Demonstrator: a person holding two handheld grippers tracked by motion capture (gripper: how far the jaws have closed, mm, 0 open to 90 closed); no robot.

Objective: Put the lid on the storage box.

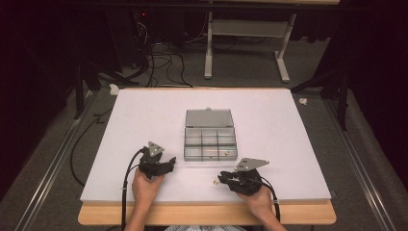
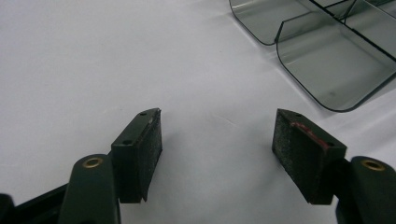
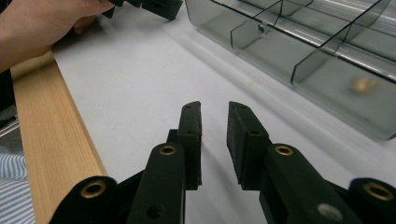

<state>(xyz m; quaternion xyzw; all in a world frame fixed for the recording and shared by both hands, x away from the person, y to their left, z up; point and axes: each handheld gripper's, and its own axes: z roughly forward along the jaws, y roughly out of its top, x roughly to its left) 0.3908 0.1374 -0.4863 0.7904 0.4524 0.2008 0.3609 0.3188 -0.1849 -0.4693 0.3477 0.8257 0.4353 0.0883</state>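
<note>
Just left of your right gripper [image 1: 222, 179], jaws narrow & empty, lies 1 small pale part [image 1: 216, 182]; straddle it squarely. Left gripper [image 2: 217, 140] idles wide, by the smoky clear plastic compartment box [image 1: 210, 144].

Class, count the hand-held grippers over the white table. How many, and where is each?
2. The left gripper is by the front left corner of the box; the right gripper is before its front right corner. None seems hidden.

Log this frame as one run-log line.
left gripper: open, empty | right gripper: narrow gap, empty | small part: near right gripper | compartment box: lid open
</note>
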